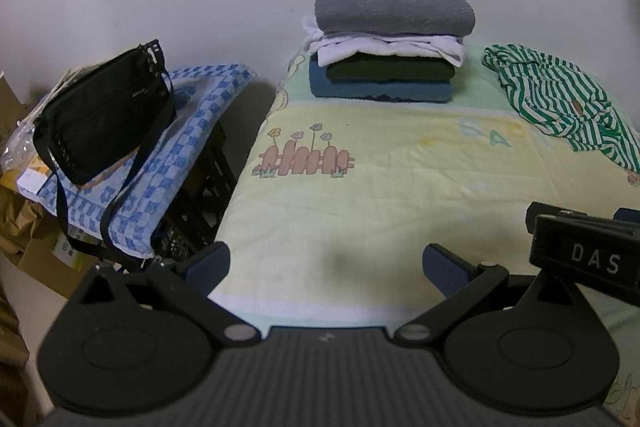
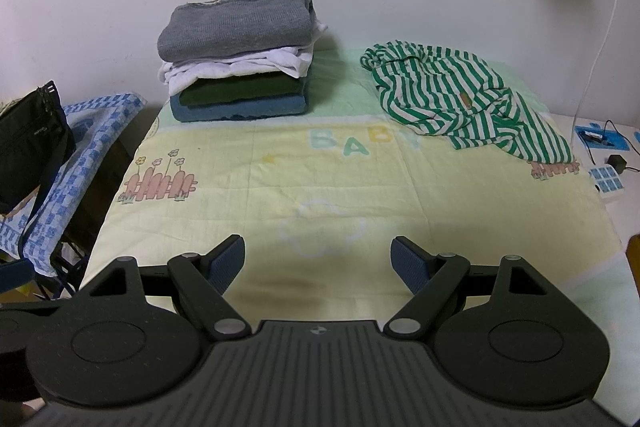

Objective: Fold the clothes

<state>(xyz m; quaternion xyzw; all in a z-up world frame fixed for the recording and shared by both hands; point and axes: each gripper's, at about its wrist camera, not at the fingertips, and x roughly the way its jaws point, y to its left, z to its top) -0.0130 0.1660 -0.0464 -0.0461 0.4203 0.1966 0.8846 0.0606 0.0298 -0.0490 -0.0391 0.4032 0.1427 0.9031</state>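
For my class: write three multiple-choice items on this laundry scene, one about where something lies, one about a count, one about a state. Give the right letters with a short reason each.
1. Where does the green-and-white striped garment lie relative to the folded stack?
A. On top of the stack
B. On the blanket to the right of the stack
C. On the black bag

2. How many folded items make up the stack?
A. Two
B. Four
C. Seven

3. What is the state of the striped garment?
A. Crumpled and unfolded
B. Neatly folded
C. Held in a gripper

Answers:
1 B: in the right wrist view it rests on the baby blanket, apart from the stack and to its right.
2 B: the layers read grey sweater, white, dark green and blue.
3 A: it lies in a loose heap, while the left gripper and right gripper are both open and empty.
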